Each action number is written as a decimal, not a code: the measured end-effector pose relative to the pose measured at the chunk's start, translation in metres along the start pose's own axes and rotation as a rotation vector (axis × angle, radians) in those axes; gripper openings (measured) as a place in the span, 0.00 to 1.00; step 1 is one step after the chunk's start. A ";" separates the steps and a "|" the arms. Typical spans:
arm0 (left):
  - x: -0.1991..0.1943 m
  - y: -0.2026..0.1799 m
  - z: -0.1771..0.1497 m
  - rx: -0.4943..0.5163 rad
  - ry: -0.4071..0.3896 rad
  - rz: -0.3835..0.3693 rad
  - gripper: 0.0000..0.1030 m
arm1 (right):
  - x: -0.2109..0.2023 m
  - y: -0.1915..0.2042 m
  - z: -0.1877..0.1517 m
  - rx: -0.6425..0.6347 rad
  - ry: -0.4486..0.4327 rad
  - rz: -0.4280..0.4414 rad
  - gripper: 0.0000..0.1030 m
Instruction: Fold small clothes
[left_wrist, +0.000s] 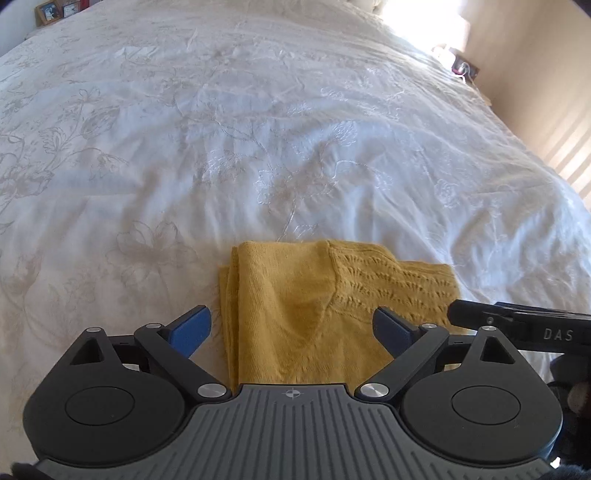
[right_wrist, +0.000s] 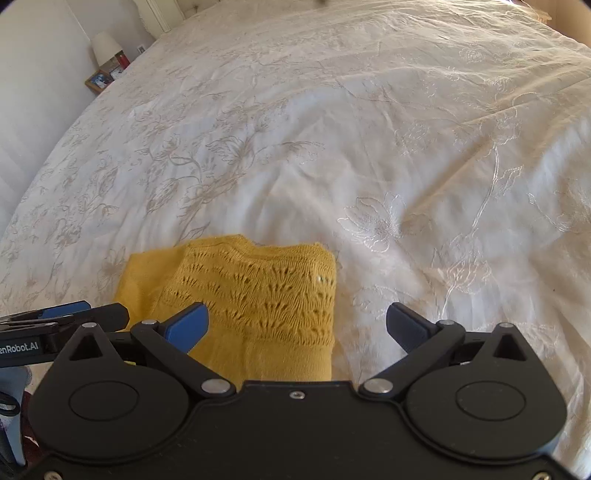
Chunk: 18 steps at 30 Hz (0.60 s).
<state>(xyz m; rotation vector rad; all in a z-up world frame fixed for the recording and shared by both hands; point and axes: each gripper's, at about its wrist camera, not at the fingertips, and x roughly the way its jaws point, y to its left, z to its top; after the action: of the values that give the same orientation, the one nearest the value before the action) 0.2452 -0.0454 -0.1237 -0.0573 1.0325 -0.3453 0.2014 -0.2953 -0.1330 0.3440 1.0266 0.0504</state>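
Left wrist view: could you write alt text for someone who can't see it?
A folded mustard-yellow knit garment lies on a white bedspread embroidered with flowers, seen between the spread blue-padded fingers of the open left gripper. The tip of the right gripper shows at the right edge, beside the garment's lacy part.

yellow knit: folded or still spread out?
Folded. The yellow knit lies as a compact rectangle on the bedspread, with stacked layer edges along its left side. Both grippers are open, neither holding it.
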 end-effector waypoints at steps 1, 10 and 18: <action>0.007 0.001 0.002 0.009 0.010 0.017 0.93 | 0.005 -0.001 0.002 -0.005 0.012 -0.009 0.99; 0.040 0.052 -0.005 -0.091 0.107 0.109 1.00 | 0.037 -0.036 -0.001 0.079 0.136 -0.066 0.99; -0.016 0.034 -0.014 -0.092 0.045 0.060 1.00 | -0.019 -0.023 -0.002 0.020 -0.001 0.004 0.99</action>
<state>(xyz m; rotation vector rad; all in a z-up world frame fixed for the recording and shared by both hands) 0.2349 -0.0069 -0.1250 -0.1015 1.0922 -0.2449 0.1870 -0.3206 -0.1257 0.3646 1.0256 0.0436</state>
